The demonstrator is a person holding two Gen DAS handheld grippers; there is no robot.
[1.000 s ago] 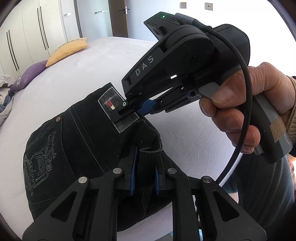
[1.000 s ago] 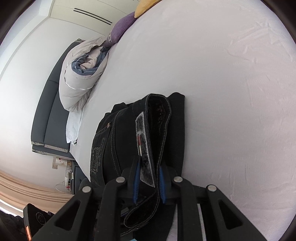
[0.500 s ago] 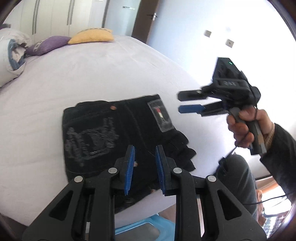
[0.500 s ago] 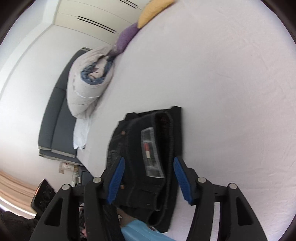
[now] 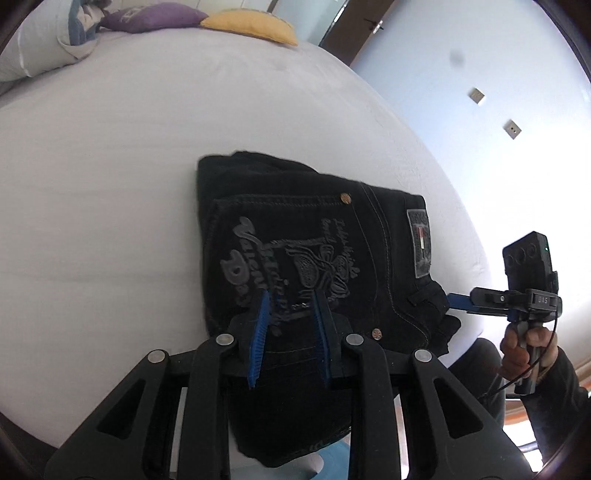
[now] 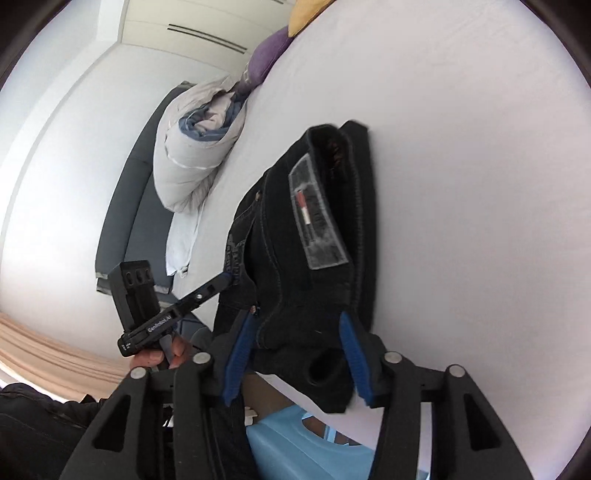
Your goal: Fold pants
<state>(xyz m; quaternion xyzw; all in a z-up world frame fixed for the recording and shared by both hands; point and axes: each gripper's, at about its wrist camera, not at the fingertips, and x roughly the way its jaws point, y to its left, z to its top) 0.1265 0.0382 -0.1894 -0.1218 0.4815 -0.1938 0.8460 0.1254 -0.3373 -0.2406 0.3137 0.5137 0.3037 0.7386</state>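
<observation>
Matt black denim pants (image 5: pixel 314 236) — grey embroidery — on smooth white bedsheet (image 5: pixel 110 166).

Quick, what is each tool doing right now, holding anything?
Left tool: jaws apart, holding nothing, above the folded pants.
Right tool: open, just released the pants.

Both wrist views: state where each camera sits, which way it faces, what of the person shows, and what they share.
Left wrist view: rides the left hand-held gripper, facing down across the folded black pants toward the pillows; shows the person's right hand holding the right hand-held gripper.
Right wrist view: rides the right hand-held gripper, looking along the pants' waistband end; shows the left hand and left hand-held gripper.
Shared: pants, white bed, purple pillow, yellow pillow, and each other's gripper.
</observation>
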